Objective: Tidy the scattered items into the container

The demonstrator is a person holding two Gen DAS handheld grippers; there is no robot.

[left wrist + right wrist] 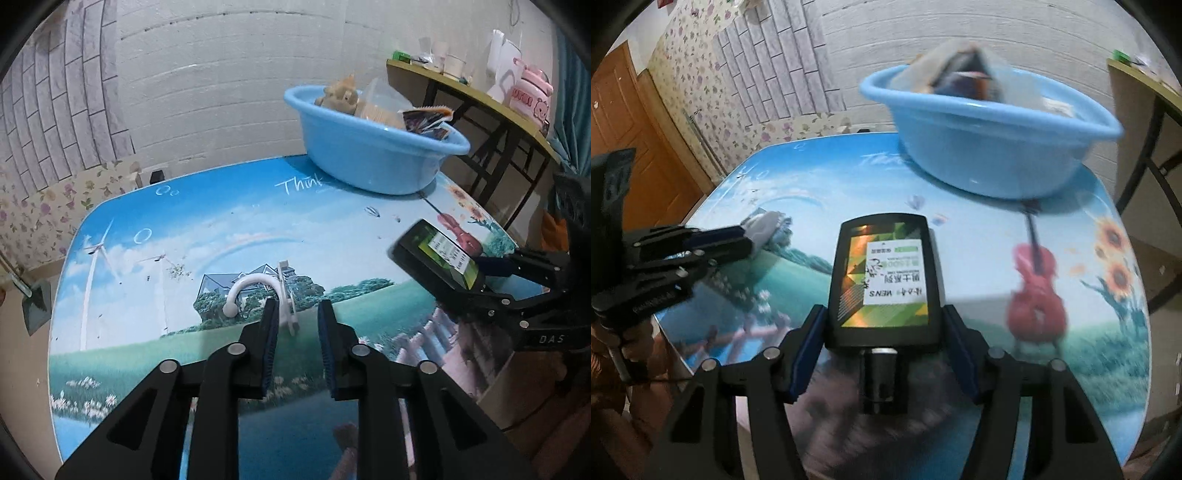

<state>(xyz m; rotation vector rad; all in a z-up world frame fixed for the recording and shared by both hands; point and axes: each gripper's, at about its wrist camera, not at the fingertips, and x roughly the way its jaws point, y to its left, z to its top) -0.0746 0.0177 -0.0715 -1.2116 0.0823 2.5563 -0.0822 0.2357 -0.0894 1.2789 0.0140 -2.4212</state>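
Observation:
A white plastic hook lies on the picture-printed table, just ahead of my left gripper, which is open with the hook's flat plate between its fingertips. My right gripper is shut on a black bottle with a green label, held above the table; it also shows in the left wrist view. The blue basin stands at the table's far right and holds a plush toy, a clear box and a snack packet. The basin also shows in the right wrist view.
A wooden shelf table with cups and a pink appliance stands behind the basin on the right. A brick-pattern wall is at the back. A wooden door is at the left. A dustpan leans on the floor left of the table.

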